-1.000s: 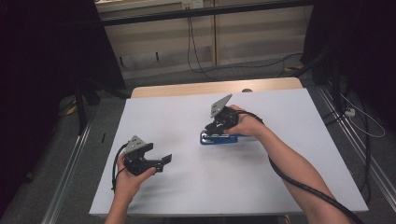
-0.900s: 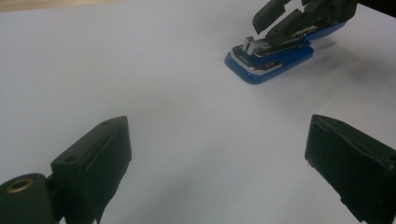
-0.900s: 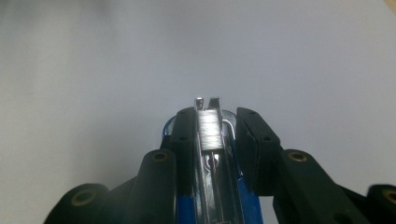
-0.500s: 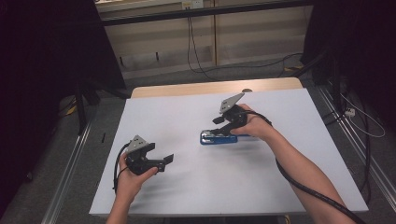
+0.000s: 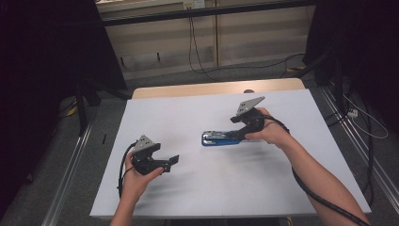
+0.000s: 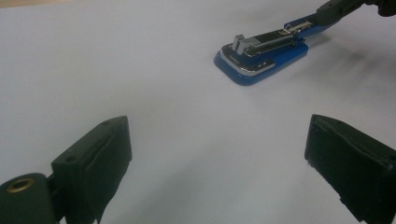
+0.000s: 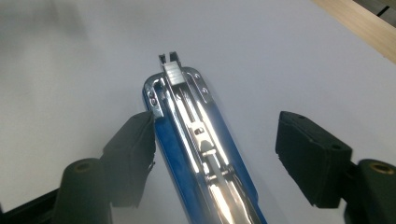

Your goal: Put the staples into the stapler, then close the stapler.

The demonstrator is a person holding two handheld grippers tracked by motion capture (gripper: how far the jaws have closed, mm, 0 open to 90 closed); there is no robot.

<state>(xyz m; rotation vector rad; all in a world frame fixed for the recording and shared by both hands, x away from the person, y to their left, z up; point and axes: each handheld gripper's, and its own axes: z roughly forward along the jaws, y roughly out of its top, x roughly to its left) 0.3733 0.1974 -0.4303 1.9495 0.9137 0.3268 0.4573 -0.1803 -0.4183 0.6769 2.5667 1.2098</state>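
We note the stapler [image 5: 221, 138] flat mid-table, long axis running between the right gripper [image 7: 215, 149] pads, jaws just opened and gripping nothing, while the left gripper [image 6: 215, 154] gapes empty, well apart

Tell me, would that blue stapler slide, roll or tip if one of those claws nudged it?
The blue stapler lies flat and long on the smooth white table, so it would probably slide rather than roll or tip. Its shiny metal rail suggests a stiff, fairly heavy body. The glossy sides could prove slippery between the open right gripper pads.
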